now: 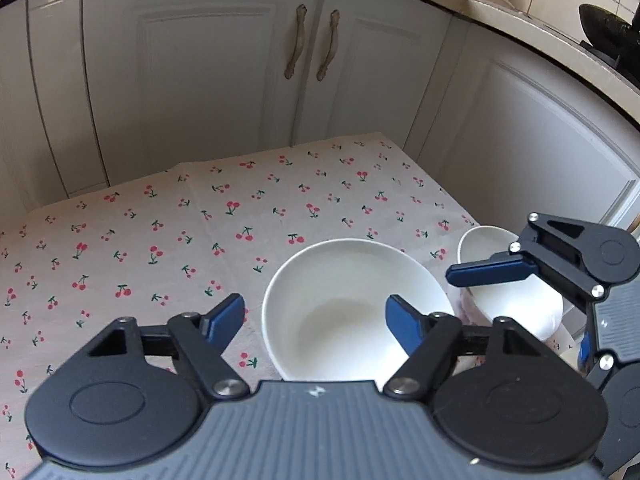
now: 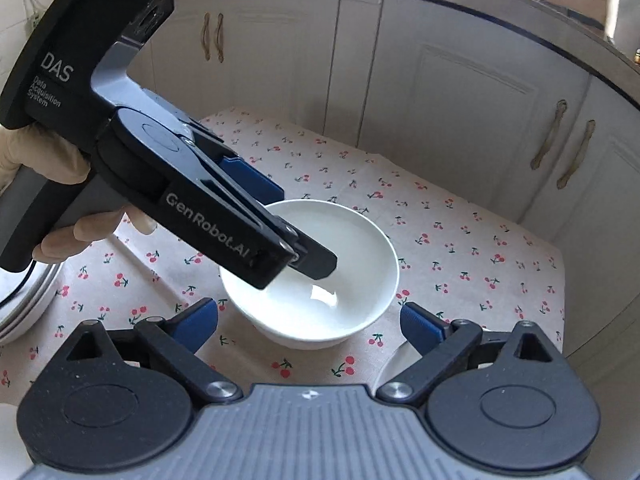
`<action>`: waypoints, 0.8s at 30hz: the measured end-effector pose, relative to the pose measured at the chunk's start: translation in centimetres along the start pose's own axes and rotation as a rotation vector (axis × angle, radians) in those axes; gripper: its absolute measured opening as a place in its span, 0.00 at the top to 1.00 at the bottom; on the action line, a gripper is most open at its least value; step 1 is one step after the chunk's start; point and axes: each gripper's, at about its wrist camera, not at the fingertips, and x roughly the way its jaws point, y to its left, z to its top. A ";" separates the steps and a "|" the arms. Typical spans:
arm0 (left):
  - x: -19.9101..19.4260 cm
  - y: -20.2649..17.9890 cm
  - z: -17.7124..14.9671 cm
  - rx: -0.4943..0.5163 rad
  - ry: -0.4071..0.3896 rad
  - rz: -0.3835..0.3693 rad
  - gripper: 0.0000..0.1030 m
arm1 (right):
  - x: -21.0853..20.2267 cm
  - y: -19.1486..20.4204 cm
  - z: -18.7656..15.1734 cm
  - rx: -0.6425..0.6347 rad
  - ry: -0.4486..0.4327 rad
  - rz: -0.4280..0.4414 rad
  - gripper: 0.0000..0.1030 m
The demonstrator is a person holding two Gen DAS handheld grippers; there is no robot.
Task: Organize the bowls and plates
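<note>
A white bowl (image 1: 340, 304) (image 2: 320, 280) stands on the cherry-print cloth. My left gripper (image 1: 316, 318) is open, straddling the bowl's near-left rim, one finger inside the bowl and one outside. It shows in the right wrist view (image 2: 280, 232) reaching over the bowl from the left. A second white bowl (image 1: 516, 292) stands to the right. My right gripper (image 2: 308, 326) is open and empty, just short of the first bowl. In the left wrist view its blue finger (image 1: 492, 272) lies over the second bowl.
The cherry-print cloth (image 1: 160, 240) (image 2: 460, 240) covers a low table in front of white cabinet doors (image 1: 224, 72). Stacked plates (image 2: 28, 304) sit at the table's left edge. A plate rim (image 2: 394, 364) shows under my right finger.
</note>
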 end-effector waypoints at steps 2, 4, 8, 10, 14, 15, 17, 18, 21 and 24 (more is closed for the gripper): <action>0.3 0.0 0.0 -0.004 0.007 -0.006 0.27 | 0.4 0.1 0.1 -0.011 0.015 0.001 0.03; 0.7 0.1 -0.1 -0.005 0.013 -0.009 0.29 | 0.9 0.1 0.3 -0.017 0.030 0.008 0.03; 1.2 0.2 -0.1 -0.009 0.023 -0.019 0.34 | 1.5 0.2 0.4 -0.022 0.041 0.007 0.05; 1.3 0.2 -0.1 -0.007 0.026 -0.023 0.35 | 1.5 0.1 0.4 -0.014 0.035 0.004 0.08; 1.5 0.2 -0.1 -0.014 0.031 -0.039 0.39 | 1.5 -0.1 0.3 -0.010 0.026 0.007 0.11; 1.5 0.1 -0.1 -0.013 0.031 -0.035 0.39 | 1.5 -0.1 0.3 -0.013 0.026 0.005 0.11; 1.5 0.1 -0.1 -0.013 0.030 -0.034 0.39 | 1.5 0.0 0.3 -0.011 0.027 0.004 0.11; 1.5 0.1 -0.1 -0.016 0.030 -0.036 0.39 | 1.5 0.0 0.3 -0.009 0.027 0.004 0.11; 1.5 0.2 0.0 -0.020 0.030 -0.038 0.39 | 1.5 0.0 0.3 -0.005 0.023 0.004 0.11; 1.4 0.1 0.0 -0.016 0.030 -0.032 0.39 | 1.5 0.1 0.3 0.002 0.024 0.004 0.11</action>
